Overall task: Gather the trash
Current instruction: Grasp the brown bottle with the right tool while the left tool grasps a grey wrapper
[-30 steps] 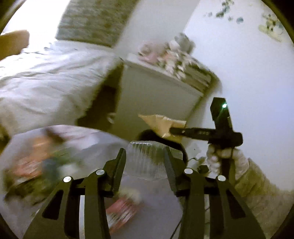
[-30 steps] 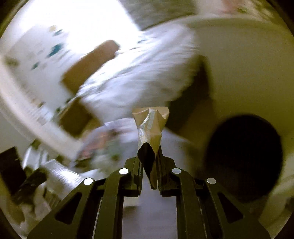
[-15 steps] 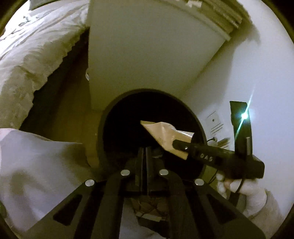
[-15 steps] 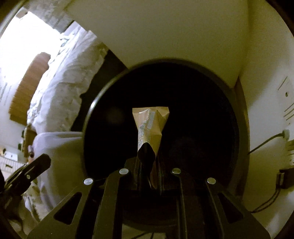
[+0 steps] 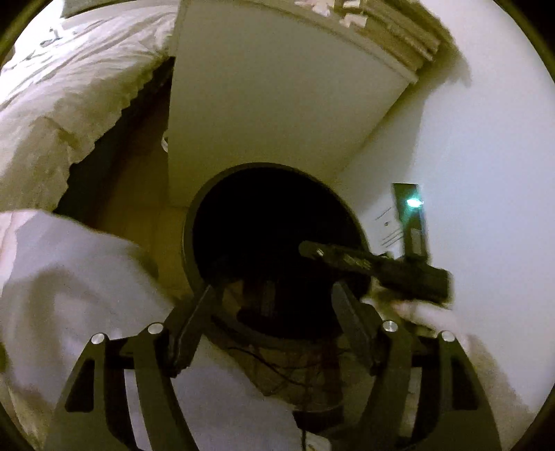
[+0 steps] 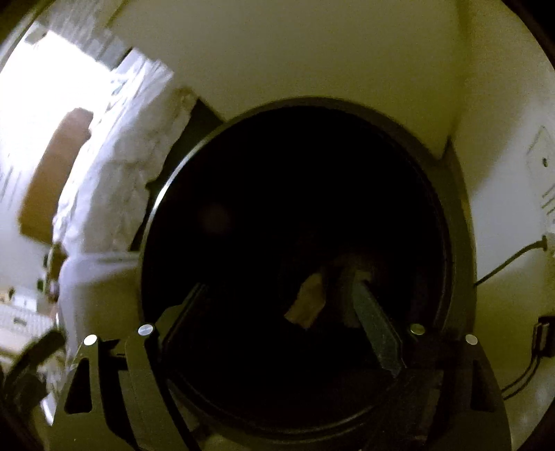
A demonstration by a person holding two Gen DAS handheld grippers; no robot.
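Both claws were hanging right over the round black bin (image 6: 461,215), pointing down into its dark mouth. The right claw (image 6: 274,301) was spreading its jaws, nothing pinched between them, and the tan wrapper (image 6: 307,305) sat loose in the gap, down inside the bin, touching neither pad as far as I could see. The left claw (image 5: 270,301) was opening too, with nothing gripped; the stuff under it in the bin was too dark and blurry to make out.

Pretty cramped corner tbh. A white cabinet (image 5: 277,104) stood just behind the bin, with a stack of papers (image 5: 399,20) on top. The wall (image 5: 485,138) closed in the right side, with a cable (image 6: 503,263) running along it. A rumpled white bed (image 5: 62,97) was off to the left, and some white cloth (image 5: 69,295) crowded the bin's near left edge. From the left camera, the right claw's black body cut across the bin's rim
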